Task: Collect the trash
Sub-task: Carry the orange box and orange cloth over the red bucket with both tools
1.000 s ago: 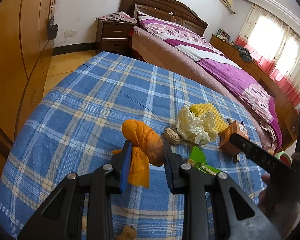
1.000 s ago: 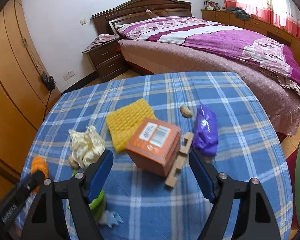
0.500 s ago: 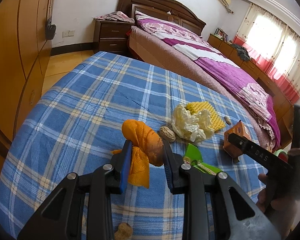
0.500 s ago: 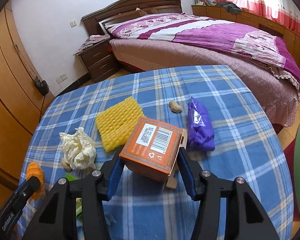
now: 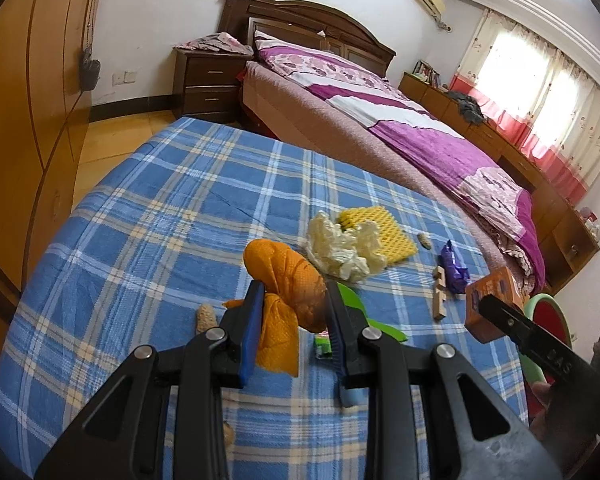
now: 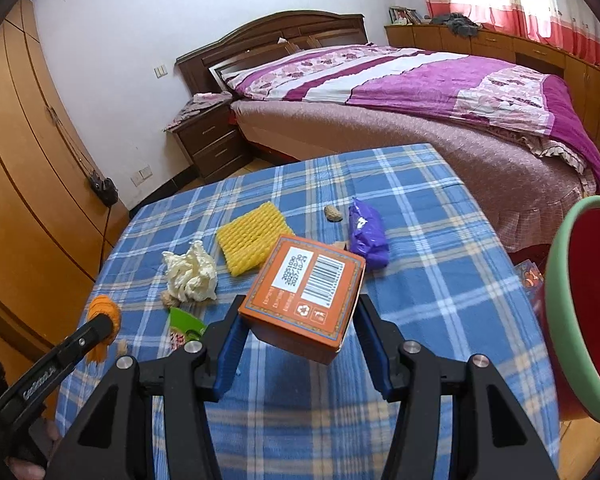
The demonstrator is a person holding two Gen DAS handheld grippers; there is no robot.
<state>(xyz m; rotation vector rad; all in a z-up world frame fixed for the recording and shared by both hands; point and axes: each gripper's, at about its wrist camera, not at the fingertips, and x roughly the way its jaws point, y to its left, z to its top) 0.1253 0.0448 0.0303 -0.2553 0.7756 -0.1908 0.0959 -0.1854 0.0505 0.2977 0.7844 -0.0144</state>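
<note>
Holding the orange box [image 6: 308, 292] clamped in the right gripper [image 6: 300, 332] w/ the red bin [image 6: 580, 308] just to its right, left gripper [image 5: 294, 312] pinching the orange cloth [image 5: 288, 280].

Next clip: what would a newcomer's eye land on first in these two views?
Probably the two catches: the left gripper is clamped on a crumpled orange wrapper, and the right gripper holds an orange box off the blue plaid tablecloth. Then the red bin with a green rim at the right edge, and the litter left on the cloth: a white paper wad, a yellow foam net, a purple packet.
</note>
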